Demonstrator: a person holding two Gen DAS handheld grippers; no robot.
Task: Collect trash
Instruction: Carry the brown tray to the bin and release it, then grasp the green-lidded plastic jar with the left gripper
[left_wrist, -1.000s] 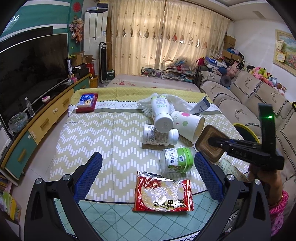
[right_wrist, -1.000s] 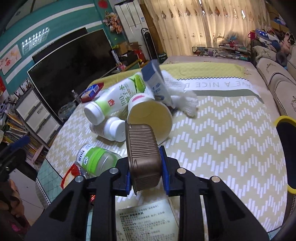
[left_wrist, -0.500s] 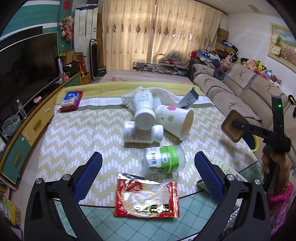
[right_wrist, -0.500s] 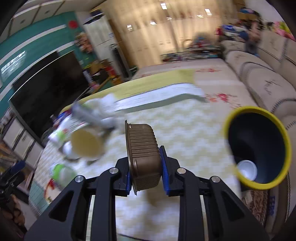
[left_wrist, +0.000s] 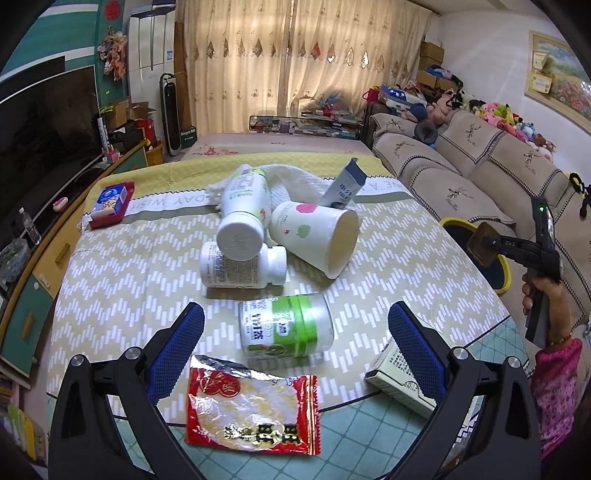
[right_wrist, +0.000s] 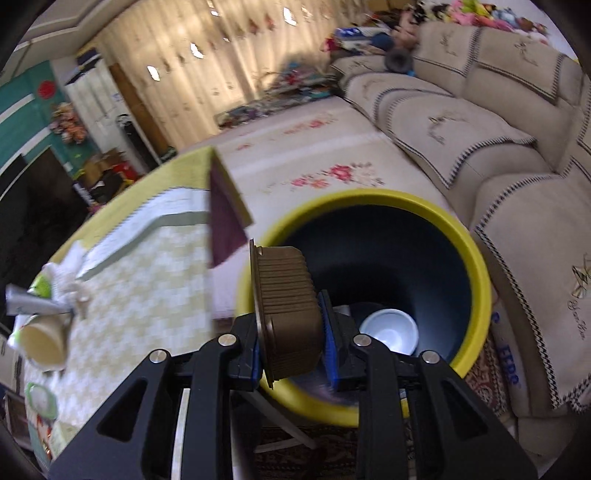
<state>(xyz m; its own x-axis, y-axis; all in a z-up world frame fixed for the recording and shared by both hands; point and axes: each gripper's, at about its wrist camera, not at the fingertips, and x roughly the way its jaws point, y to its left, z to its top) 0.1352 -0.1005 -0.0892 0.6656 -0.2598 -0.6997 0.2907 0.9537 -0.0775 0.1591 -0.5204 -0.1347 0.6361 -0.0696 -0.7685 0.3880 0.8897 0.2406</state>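
Note:
My right gripper (right_wrist: 291, 332) is shut on a brown ribbed plastic tray (right_wrist: 286, 306) and holds it over the near rim of a yellow-rimmed dark bin (right_wrist: 476, 273) with a white cup (right_wrist: 389, 330) at its bottom. The tray also shows in the left wrist view (left_wrist: 482, 245), off the table's right edge above the bin (left_wrist: 500, 275). My left gripper (left_wrist: 295, 336) is open and empty above a green-and-white jar (left_wrist: 284, 326) and a red snack wrapper (left_wrist: 251, 410). Further back lie a white pill bottle (left_wrist: 240, 266), a drink bottle (left_wrist: 245, 210), a paper cup (left_wrist: 317, 236) and a tube (left_wrist: 343, 188).
A small white box (left_wrist: 399, 380) lies at the table's right front edge. A red tissue pack (left_wrist: 110, 203) sits far left on the tablecloth (left_wrist: 122, 280). A beige sofa (left_wrist: 480, 170) runs along the right; a TV cabinet (left_wrist: 37, 273) stands left.
My right gripper has carried the brown tray rightward off the table to above the bin. My left gripper has shifted slightly and stays open.

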